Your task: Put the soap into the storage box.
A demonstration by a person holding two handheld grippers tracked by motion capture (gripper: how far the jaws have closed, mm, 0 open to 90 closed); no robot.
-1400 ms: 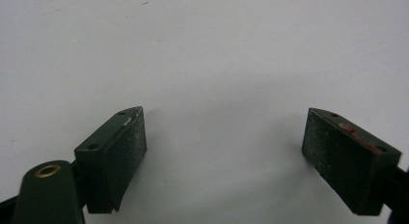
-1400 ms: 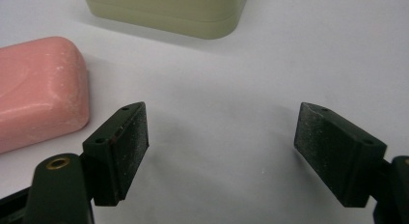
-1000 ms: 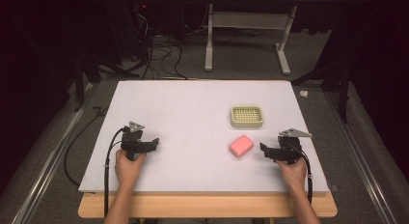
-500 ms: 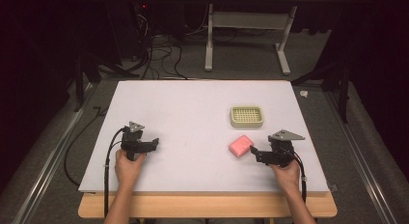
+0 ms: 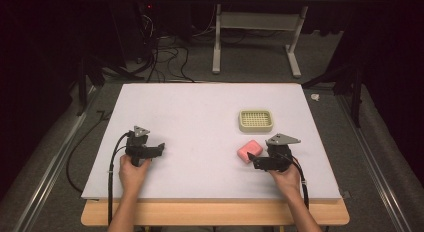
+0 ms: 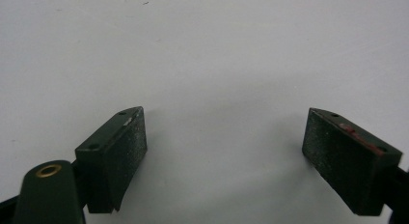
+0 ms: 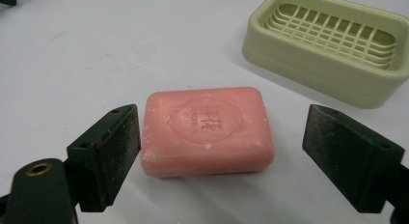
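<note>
A pink bar of soap point(image 5: 249, 151) point(image 7: 207, 130) lies flat on the white table, stamped face up. Behind it stands a pale green soap dish point(image 5: 256, 120) point(image 7: 328, 45) with a slatted grid, nothing in it. My right gripper point(image 5: 256, 160) point(image 7: 224, 127) is open, low over the table, its jaws standing on either side of the soap's near end without touching it. Far to the left, my left gripper point(image 5: 159, 148) point(image 6: 226, 132) is open over bare table with nothing between its jaws.
The white table board point(image 5: 200, 107) has wide free room in the middle and at the back. Its wooden front edge point(image 5: 215, 212) runs below the hands. Cables and metal desk legs point(image 5: 217, 37) stand on the floor beyond the far edge.
My right gripper has moved left and forward to the soap, so its open jaws now flank the bar. The left gripper has stayed put.
</note>
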